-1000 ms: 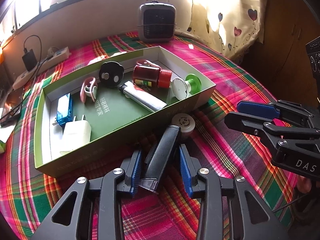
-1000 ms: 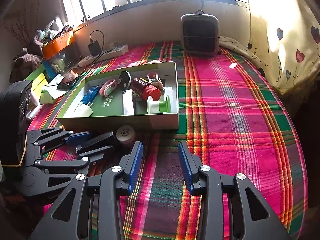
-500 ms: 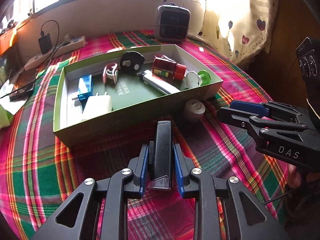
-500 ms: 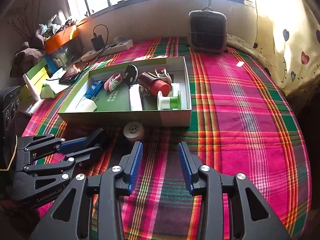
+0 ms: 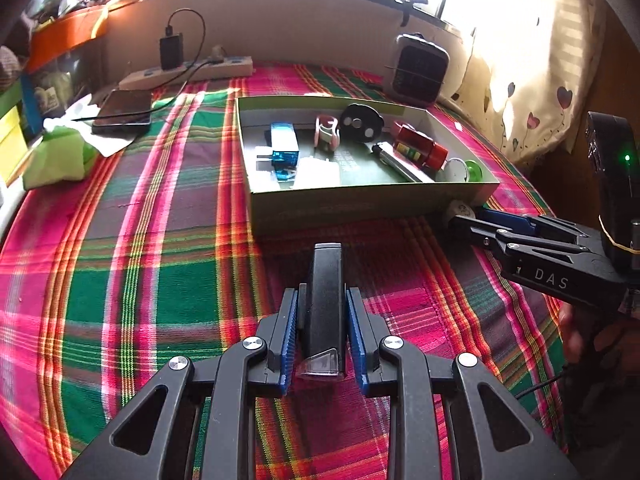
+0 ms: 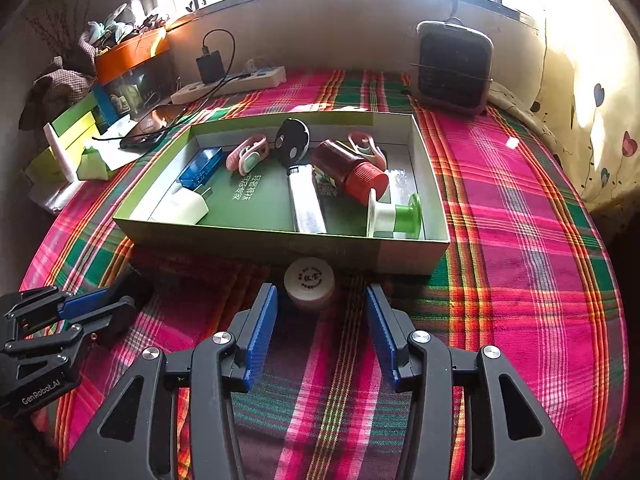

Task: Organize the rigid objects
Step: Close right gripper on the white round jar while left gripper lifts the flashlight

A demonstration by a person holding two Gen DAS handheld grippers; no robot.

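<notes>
The left gripper [image 5: 323, 332] clamps a black bar [image 5: 325, 300] just before the box [image 6: 408, 254]. The right gripper [image 6: 322, 330], fingers wide, faces a round jar [image 6: 309, 283] touching the box's front wall.

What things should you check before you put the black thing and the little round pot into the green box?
1. Left gripper shut firmly on the black device: ok.
2. Right gripper open: ok.
3. Round jar lined up ahead of the right gripper's fingers, not yet between them: ok.
4. Free floor in the green box for both: ok, bare patch mid-box.
5. Jar's lid on tight: cannot tell.
6. The two grippers apart: ok.
</notes>
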